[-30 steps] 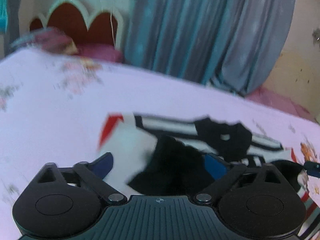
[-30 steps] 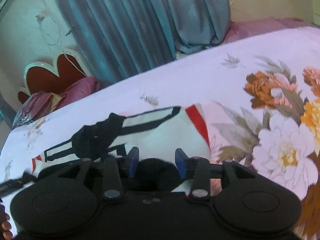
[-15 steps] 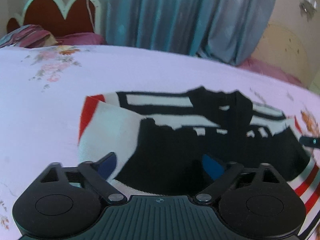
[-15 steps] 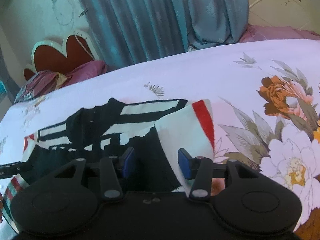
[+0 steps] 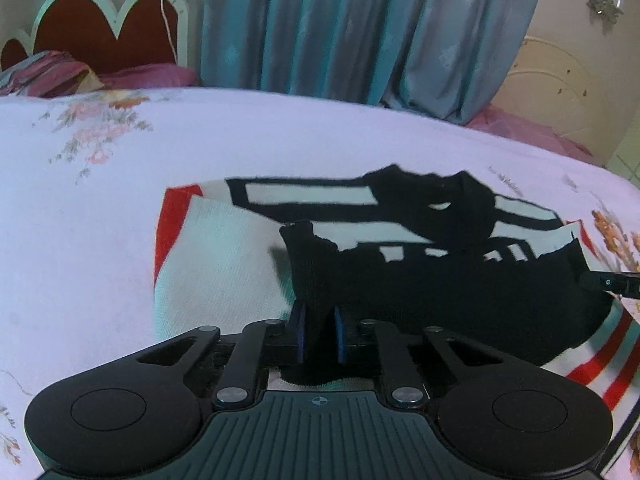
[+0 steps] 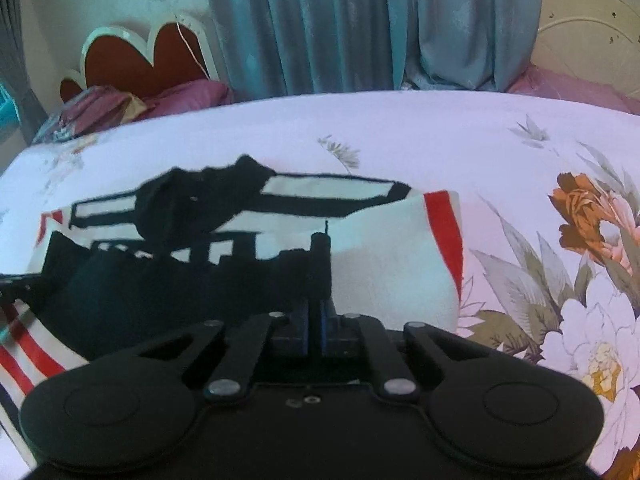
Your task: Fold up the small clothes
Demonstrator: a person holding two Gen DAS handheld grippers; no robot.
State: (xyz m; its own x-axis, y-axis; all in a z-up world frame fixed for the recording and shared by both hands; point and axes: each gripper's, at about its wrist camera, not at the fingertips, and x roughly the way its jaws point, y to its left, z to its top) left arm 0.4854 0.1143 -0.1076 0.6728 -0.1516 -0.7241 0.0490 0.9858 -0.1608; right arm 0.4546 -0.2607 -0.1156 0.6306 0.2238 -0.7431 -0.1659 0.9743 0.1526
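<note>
A small white knit garment (image 5: 224, 264) with black bars, red trim and a black hem (image 5: 440, 292) lies on the floral bedsheet (image 5: 100, 240). My left gripper (image 5: 318, 320) sits at its near left edge, jaws closing, the blue pads pressing a raised pinch of black fabric. In the right wrist view the same garment (image 6: 380, 264) spreads leftward. My right gripper (image 6: 316, 320) is at its near right edge, jaws closing tight on a thin upright fold of the black hem (image 6: 160, 292). The right gripper's tip (image 5: 608, 282) shows at the left view's right edge.
Grey-blue curtains (image 5: 360, 28) hang behind the bed. A scalloped red headboard (image 5: 108, 24) and pink pillows (image 5: 52, 76) stand at the far left. Large printed flowers (image 6: 580, 260) cover the sheet to the right of the garment.
Both grippers went from open over the garment's near edge to shut on its black hem. Each sank slightly toward the bed and rolled level.
</note>
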